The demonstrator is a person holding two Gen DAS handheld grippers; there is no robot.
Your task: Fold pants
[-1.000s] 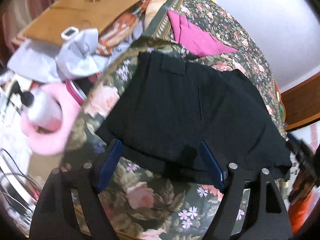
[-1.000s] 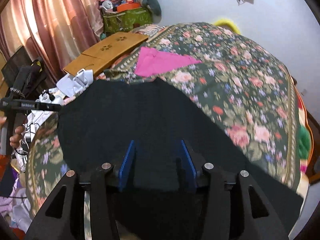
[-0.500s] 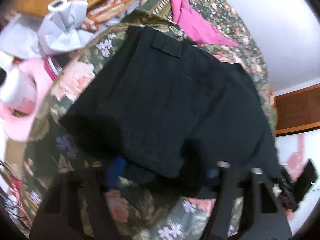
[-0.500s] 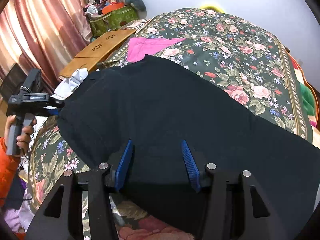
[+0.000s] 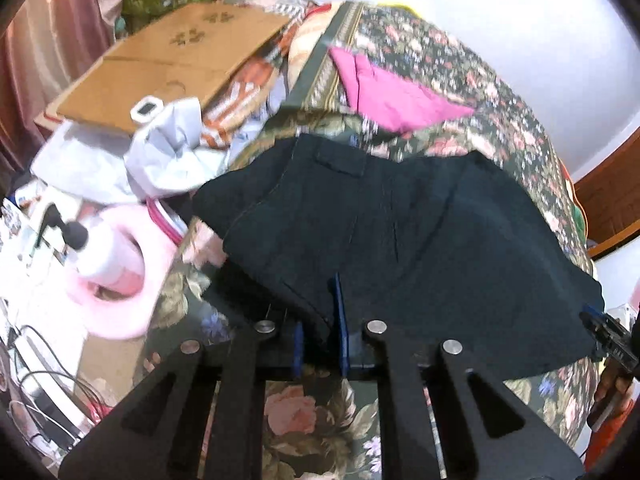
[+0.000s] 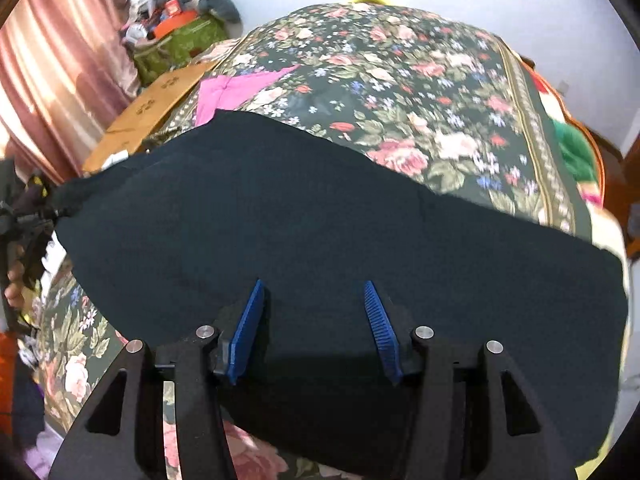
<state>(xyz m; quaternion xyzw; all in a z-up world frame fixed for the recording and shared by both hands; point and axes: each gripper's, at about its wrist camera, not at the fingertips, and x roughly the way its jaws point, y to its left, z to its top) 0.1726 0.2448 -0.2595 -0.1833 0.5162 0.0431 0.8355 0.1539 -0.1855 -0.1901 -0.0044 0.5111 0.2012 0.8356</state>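
Nearest the left camera, the left claw (image 5: 320,330) was closing, its blue pads nearly together with a bunch of the pants' (image 5: 400,240) near hem between them, apparently pinched. The right claw (image 6: 316,330) stood spread, its pads well apart over black cloth at the near edge, pressing on nothing that could be seen. The pants (image 6: 320,232) lay spread on the floral bed (image 6: 400,80), near its front edge, mostly flat. Judging by that, the folding had barely begun: one edge was gripped, no fold was laid, and the lift, the fold-over and the smoothing all remained. The long axis ran across the bed from side to side in the right view; in the left view a belt loop and waist seam showed at the far left end, so the waist pointed toward the cluttered bedside, the legs toward the right. Beyond lay a pink cloth (image 5: 392,100).
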